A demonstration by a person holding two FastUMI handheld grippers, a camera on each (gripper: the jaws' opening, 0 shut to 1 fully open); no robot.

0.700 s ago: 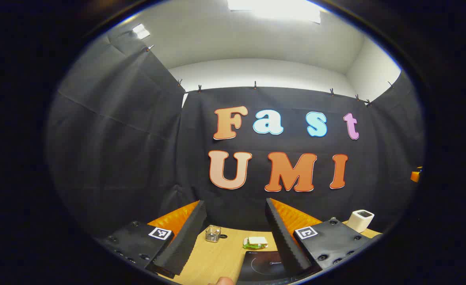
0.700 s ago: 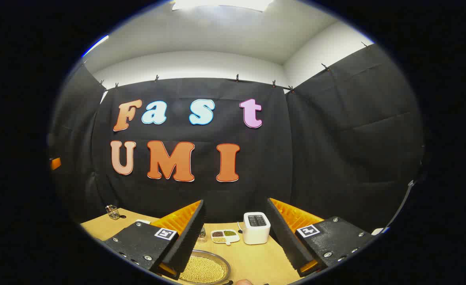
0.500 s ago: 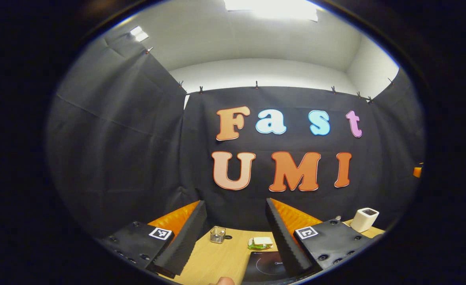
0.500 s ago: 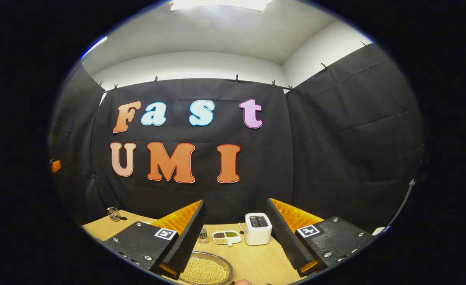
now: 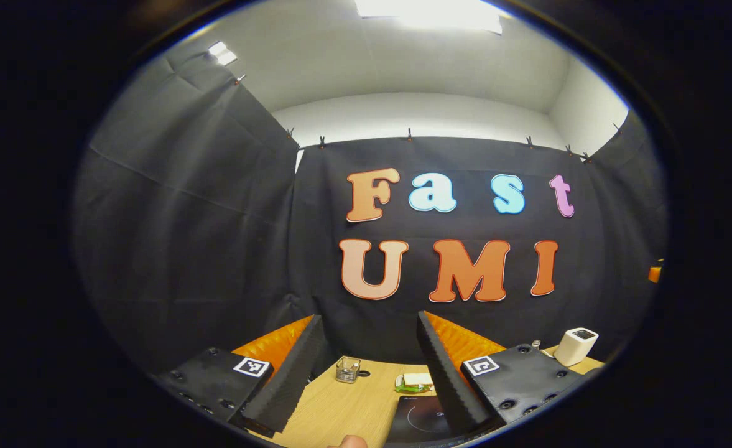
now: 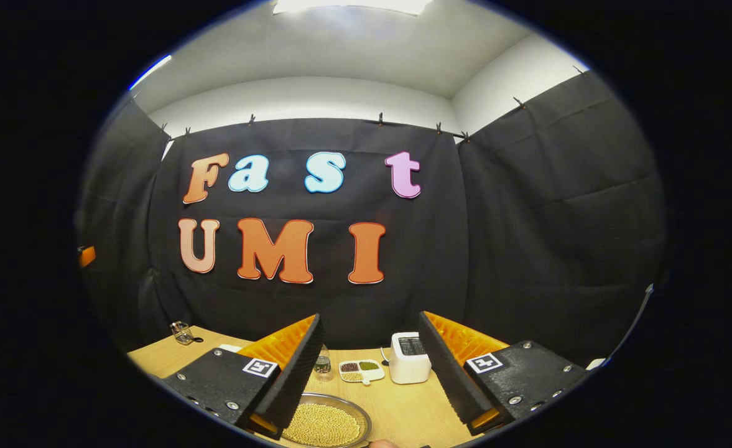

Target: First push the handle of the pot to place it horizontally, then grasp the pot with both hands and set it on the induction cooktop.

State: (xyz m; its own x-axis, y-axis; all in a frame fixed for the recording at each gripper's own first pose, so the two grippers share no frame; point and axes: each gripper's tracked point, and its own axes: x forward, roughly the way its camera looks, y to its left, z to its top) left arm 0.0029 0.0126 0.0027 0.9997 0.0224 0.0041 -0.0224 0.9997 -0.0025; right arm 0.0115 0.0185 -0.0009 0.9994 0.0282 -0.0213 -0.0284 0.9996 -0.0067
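A round metal pot (image 6: 325, 424) full of pale yellow grains sits on the wooden table (image 6: 403, 410), low in the right gripper view. Its handle is out of sight. My right gripper (image 6: 369, 316) hovers open above it, the left finger (image 6: 291, 379) crossing over the pot's left rim with nothing between the fingers. The black induction cooktop (image 5: 421, 418) lies flat on the table (image 5: 341, 410) in the left gripper view. My left gripper (image 5: 369, 316) is open and empty above it, and its right finger (image 5: 449, 379) covers part of the cooktop.
A white boxy appliance (image 6: 409, 366) (image 5: 575, 346) stands at the back of the table. A divided dish of beans (image 6: 361, 370) and a small bottle (image 6: 323, 366) sit behind the pot. A glass jar (image 5: 346, 369) (image 6: 182, 333) and a green-and-white item (image 5: 414, 381) lie behind the cooktop.
Both views have drifted slightly: table objects have slid a little to the right in each. A bit more of the pot shows. Both grippers have stayed open.
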